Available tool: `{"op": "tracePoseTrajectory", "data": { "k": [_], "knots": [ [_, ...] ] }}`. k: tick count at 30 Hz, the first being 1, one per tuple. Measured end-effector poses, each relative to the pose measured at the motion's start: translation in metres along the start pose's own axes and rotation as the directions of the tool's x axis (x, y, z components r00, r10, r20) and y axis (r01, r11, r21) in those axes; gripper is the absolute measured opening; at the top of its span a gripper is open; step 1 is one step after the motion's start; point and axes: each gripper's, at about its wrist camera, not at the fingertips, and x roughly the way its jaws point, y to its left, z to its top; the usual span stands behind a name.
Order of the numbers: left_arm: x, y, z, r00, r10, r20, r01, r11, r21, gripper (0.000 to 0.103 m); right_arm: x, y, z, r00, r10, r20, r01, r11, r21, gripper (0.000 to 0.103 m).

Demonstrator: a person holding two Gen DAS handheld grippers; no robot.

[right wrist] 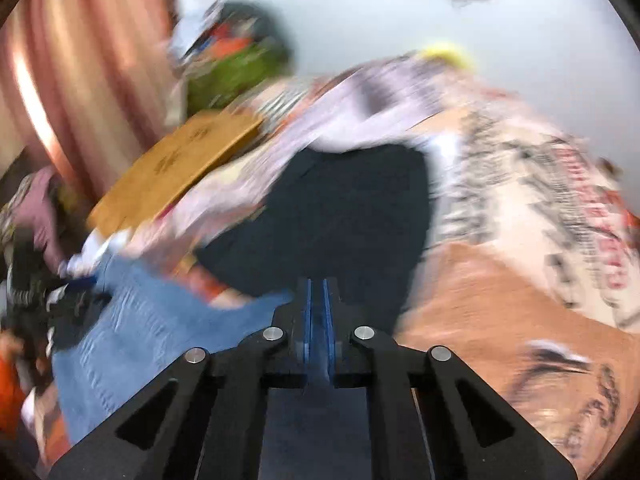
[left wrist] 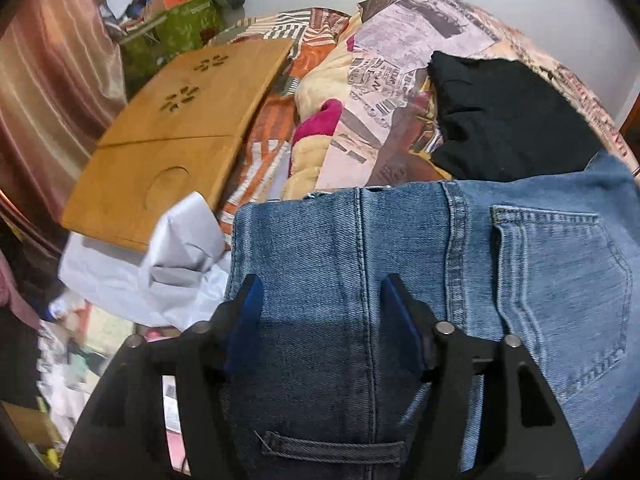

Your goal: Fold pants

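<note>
Left wrist view: the left gripper hangs over the jeans, its blue-padded jaws spread wide, one on either side of the centre seam, gripping nothing. The denim fills the frame from 3 through 6 o'clock; a back pocket sits at 3 o'clock and a belt loop lies at 6 o'clock between the gripper's arms. A folded black garment rests at 1 o'clock, just beyond the jeans' far edge, on a quilt printed like newspaper; its lettering is too distorted to read. A wooden lap tray with flower-shaped cut-outs and a round recess lies at 10 o'clock, with crumpled white paper at 9 o'clock touching the tray's near edge and the jeans' left side. A green box stands at 11 o'clock beside a pink curtain.

Right wrist view is heavily motion-blurred. The right gripper has its jaws pressed nearly together with a thin strip of blue showing between the pads; I cannot tell whether that is denim or only the pads. The jeans spread from the fingers toward 8 o'clock. The black garment lies at 12 o'clock just past the fingertips, the tray at 10 o'clock. Red lettering on the quilt at 3 o'clock is unreadable.
</note>
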Motion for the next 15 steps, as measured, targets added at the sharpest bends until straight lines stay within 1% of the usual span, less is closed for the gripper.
{"op": "tracePoseTrajectory", "data": {
  "k": [1, 2, 3, 4, 5, 7, 9, 10, 12, 13, 15],
  "knots": [
    [-0.002, 0.0, 0.001, 1.0, 0.005, -0.004, -0.005, 1.0, -0.008, 0.063, -0.01, -0.013, 0.002, 1.0, 0.008, -0.005, -0.008, 0.999, 0.042, 0.005],
    [-0.007, -0.002, 0.003, 1.0, 0.009, -0.009, -0.009, 1.0, -0.014, 0.058, -0.025, -0.027, 0.001, 1.0, -0.004, 0.0, 0.004, 0.998, 0.059, 0.006],
    [-0.011, -0.003, 0.004, 1.0, 0.014, -0.01, -0.014, 1.0, -0.015, 0.054, -0.037, -0.034, -0.001, 1.0, -0.024, 0.015, 0.023, 0.998, 0.053, 0.006],
    [-0.017, -0.005, 0.005, 1.0, 0.015, -0.007, -0.016, 1.0, -0.017, 0.054, -0.057, -0.042, -0.007, 0.998, -0.057, 0.035, 0.056, 0.998, 0.032, 0.006],
    [-0.029, -0.01, 0.006, 1.0, 0.003, 0.01, -0.002, 1.0, -0.017, 0.054, -0.068, -0.046, -0.012, 0.996, -0.076, 0.039, 0.075, 0.997, 0.018, 0.007],
    [-0.046, -0.02, 0.008, 0.999, -0.019, 0.042, 0.02, 1.0, -0.012, 0.054, -0.097, -0.06, -0.03, 0.994, -0.103, 0.04, 0.102, 0.995, 0.013, 0.017],
    [-0.069, -0.04, 0.012, 0.996, -0.035, 0.084, 0.034, 0.999, 0.012, 0.054, -0.126, -0.078, -0.054, 0.988, -0.146, 0.046, 0.144, 0.989, 0.04, 0.042],
    [-0.078, -0.051, 0.015, 0.994, -0.046, 0.101, 0.043, 0.999, 0.029, 0.054, -0.14, -0.086, -0.066, 0.984, -0.171, 0.054, 0.168, 0.984, 0.052, 0.045],
    [-0.095, -0.076, 0.02, 0.989, -0.077, 0.13, 0.068, 0.995, 0.068, 0.054, -0.169, -0.102, -0.094, 0.974, -0.217, 0.057, 0.212, 0.973, 0.092, 0.046],
    [-0.105, -0.096, 0.023, 0.984, -0.109, 0.142, 0.096, 0.991, 0.095, 0.054, -0.181, -0.109, -0.107, 0.97, -0.239, 0.054, 0.231, 0.965, 0.12, 0.046],
    [-0.112, -0.125, 0.027, 0.977, -0.156, 0.142, 0.138, 0.981, 0.134, 0.054, -0.207, -0.125, -0.137, 0.956, -0.287, 0.063, 0.271, 0.944, 0.187, 0.046]
  ]
}}
